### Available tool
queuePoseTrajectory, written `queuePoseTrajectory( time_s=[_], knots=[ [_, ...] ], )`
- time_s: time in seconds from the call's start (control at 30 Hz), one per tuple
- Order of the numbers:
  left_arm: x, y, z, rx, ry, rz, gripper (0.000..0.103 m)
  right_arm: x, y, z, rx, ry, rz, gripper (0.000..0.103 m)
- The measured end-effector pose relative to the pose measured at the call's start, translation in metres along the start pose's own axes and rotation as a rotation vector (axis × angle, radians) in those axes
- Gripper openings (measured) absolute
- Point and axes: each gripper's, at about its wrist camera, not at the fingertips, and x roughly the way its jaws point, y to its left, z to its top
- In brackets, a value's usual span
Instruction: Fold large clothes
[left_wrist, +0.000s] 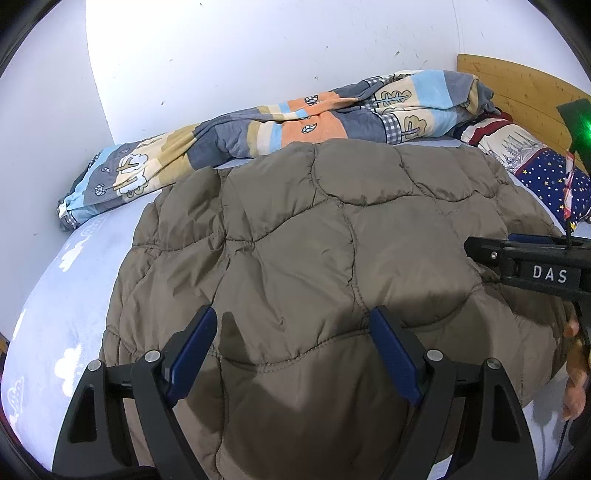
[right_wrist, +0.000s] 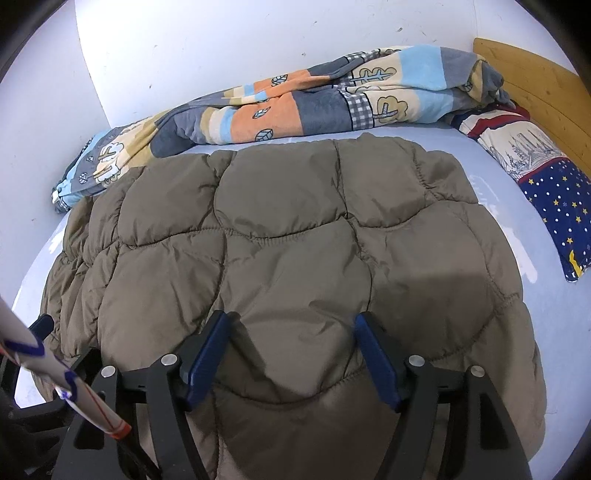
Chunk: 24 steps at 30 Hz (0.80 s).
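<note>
The brown quilted jacket (left_wrist: 314, 266) lies spread flat on the bed (left_wrist: 74, 266), which gives room to fold it. The left gripper (left_wrist: 295, 347) and the right gripper (right_wrist: 291, 347) hover over its near edge, jaws wide and holding nothing (probably lining up to pinch the hem).

Two fisheye views, each mounted just behind its tongs, look steeply down and forward over a bed (left_wrist: 66, 280), close above a quilted brown jacket (left_wrist: 295, 258). Both share the jacket, a patterned blanket (right_wrist: 295, 103) along the wall at the top, and a pillow (right_wrist: 554, 206) at the right.
</note>
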Motion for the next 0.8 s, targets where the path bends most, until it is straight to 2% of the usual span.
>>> queuePoseTrajectory(
  time_s=[0.17, 0.37, 0.57, 0.8],
  knots=[
    [0.000, 0.000, 0.000, 0.001, 0.000, -0.001, 0.084, -0.009, -0.003, 0.001, 0.022, -0.019, 0.022, 0.076],
    [0.000, -0.001, 0.000, 0.001, 0.000, 0.000, 0.084, -0.019, -0.023, 0.007, 0.081, -0.048, -0.008, 0.076],
    [0.000, 0.000, 0.000, -0.001, 0.006, -0.002, 0.084, -0.007, -0.043, 0.006, 0.146, 0.005, -0.014, 0.076],
    [0.003, 0.016, 0.004, -0.065, 0.032, -0.040, 0.084, -0.003, -0.042, 0.005, 0.130, 0.030, -0.020, 0.079]
  ],
)
